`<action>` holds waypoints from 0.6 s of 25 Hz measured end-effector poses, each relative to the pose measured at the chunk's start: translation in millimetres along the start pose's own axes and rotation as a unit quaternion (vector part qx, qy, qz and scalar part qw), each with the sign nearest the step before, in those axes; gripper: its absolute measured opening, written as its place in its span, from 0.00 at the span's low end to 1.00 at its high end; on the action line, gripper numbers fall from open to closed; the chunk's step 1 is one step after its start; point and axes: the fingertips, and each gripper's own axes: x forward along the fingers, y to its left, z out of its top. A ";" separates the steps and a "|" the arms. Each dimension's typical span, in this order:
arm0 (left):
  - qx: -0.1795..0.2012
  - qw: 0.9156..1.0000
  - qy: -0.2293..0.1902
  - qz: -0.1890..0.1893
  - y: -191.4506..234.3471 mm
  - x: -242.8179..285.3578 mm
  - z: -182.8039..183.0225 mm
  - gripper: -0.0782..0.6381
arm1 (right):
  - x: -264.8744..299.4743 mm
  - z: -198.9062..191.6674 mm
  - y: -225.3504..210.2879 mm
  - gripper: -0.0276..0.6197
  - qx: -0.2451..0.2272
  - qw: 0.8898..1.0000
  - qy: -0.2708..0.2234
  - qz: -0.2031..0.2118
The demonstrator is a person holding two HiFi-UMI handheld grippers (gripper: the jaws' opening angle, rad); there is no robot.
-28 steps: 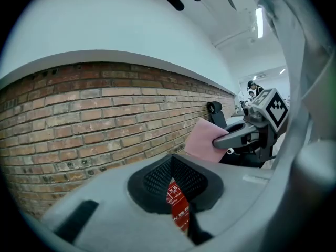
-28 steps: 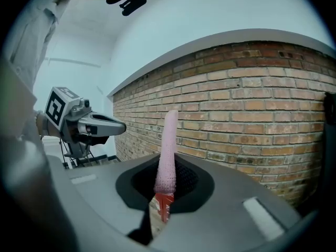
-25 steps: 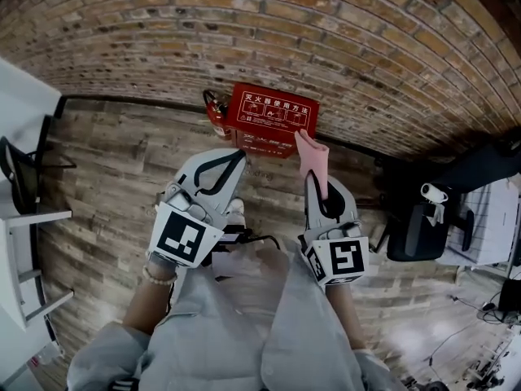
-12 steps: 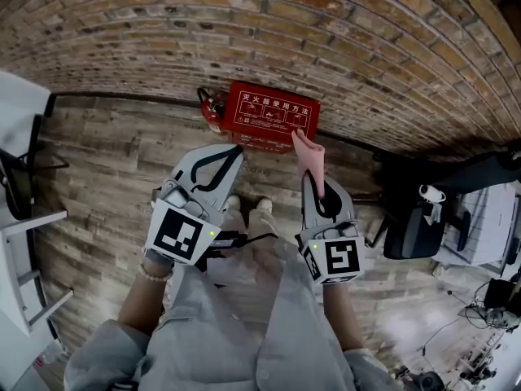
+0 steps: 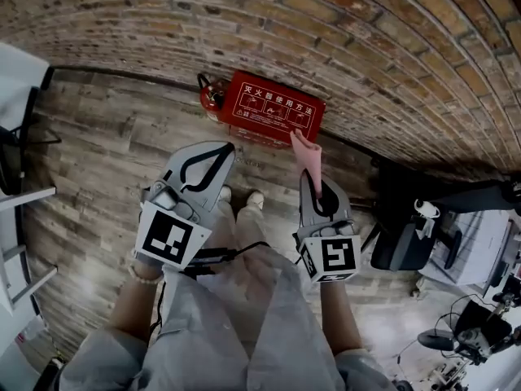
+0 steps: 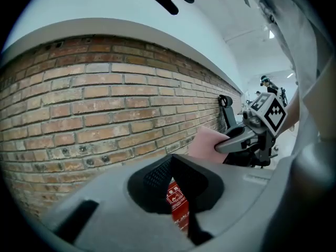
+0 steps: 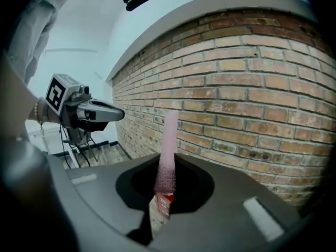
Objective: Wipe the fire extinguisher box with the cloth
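- As the person's shoes [image 5: 255, 199] have come into sight between the two grippers over the last second, and the grippers now sit a little lower in the head view, I read the change as the person stepping up to the wall, with no wiping begun.
- The red fire extinguisher box [image 5: 273, 111] has not moved. It lies on the plank floor [image 5: 106, 153] against the foot of the brick wall [image 5: 326, 23], with a red fire extinguisher [image 5: 213, 96] just beside its left end.
- The right gripper [image 5: 312, 182] stays clenched on the pink cloth [image 5: 307, 155]. The cloth stands up out of the jaws as a flat strip, and the right gripper view shows the pads pinching its lower end.
- The cloth's tip overlaps the box's near edge in the head view, but I judge that to be line of sight only: the box is down on the floor and the gripper is held above it, so there is probably no contact yet.
- The left gripper [image 5: 221, 147] is closed on nothing. Its own view shows the pads together, with the box glimpsed through the gap beneath them.
- By my judgement, the cloth must next be lowered onto the box's top face.
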 end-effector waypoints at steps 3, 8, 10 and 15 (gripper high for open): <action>0.002 1.000 0.009 0.008 7.3 4.4 -14.2 0.10 | 19.6 -10.0 -1.7 0.07 -0.009 1.000 0.008 0.015; -0.010 1.000 0.007 0.022 22.3 10.4 -35.8 0.10 | 60.5 -28.0 2.9 0.07 -0.023 0.999 0.021 0.034; -0.013 0.999 0.006 0.029 33.8 14.1 -43.3 0.10 | 81.3 -28.1 4.4 0.07 -0.025 0.999 0.020 0.040; -0.015 0.998 0.022 0.048 52.5 19.7 -76.1 0.10 | 126.4 -33.2 15.6 0.07 -0.030 0.997 0.013 0.069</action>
